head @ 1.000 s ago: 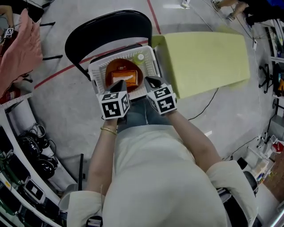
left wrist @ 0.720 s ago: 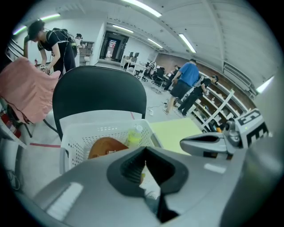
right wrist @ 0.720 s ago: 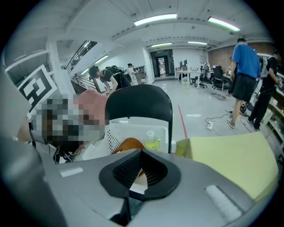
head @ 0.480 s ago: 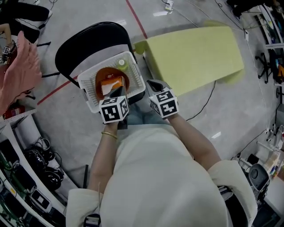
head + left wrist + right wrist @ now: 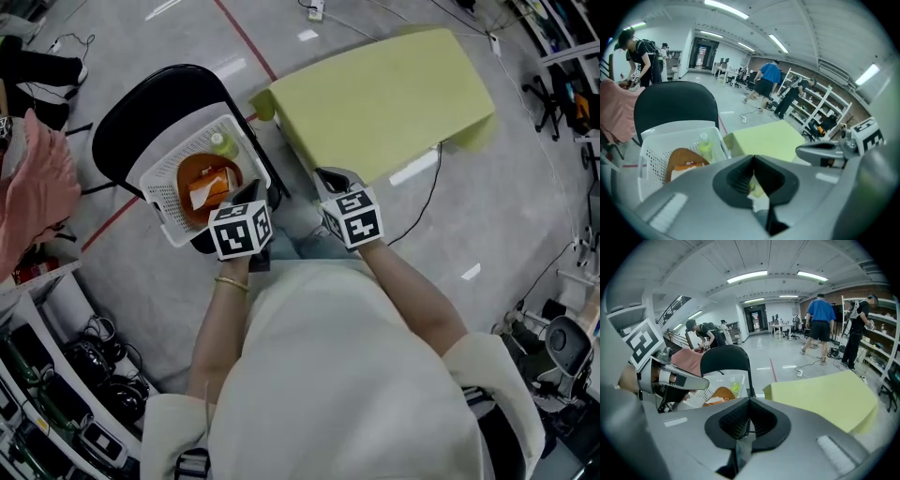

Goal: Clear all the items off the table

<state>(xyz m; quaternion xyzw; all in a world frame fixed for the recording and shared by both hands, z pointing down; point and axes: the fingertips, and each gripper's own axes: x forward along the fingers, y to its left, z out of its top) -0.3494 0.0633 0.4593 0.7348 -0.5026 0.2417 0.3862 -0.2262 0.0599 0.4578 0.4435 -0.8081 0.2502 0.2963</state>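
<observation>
Head view, looking down: yellow-green table [image 5: 384, 94] on the grey floor [image 5: 487, 216], and just left of it a white basket [image 5: 157, 195] on the seat of a black chair [image 5: 141, 122], with an orange bowl [image 5: 190, 171], a small box [image 5: 208, 187] and a little green bottle [image 5: 223, 143] inside. Left gripper [image 5: 251, 192] over the basket's near edge, right gripper [image 5: 330, 178] close to the table's near corner, side by side and a bit apart. Both gripper views: jaws shut tight together, holding nothing, pointing down toward basket and table.
</observation>
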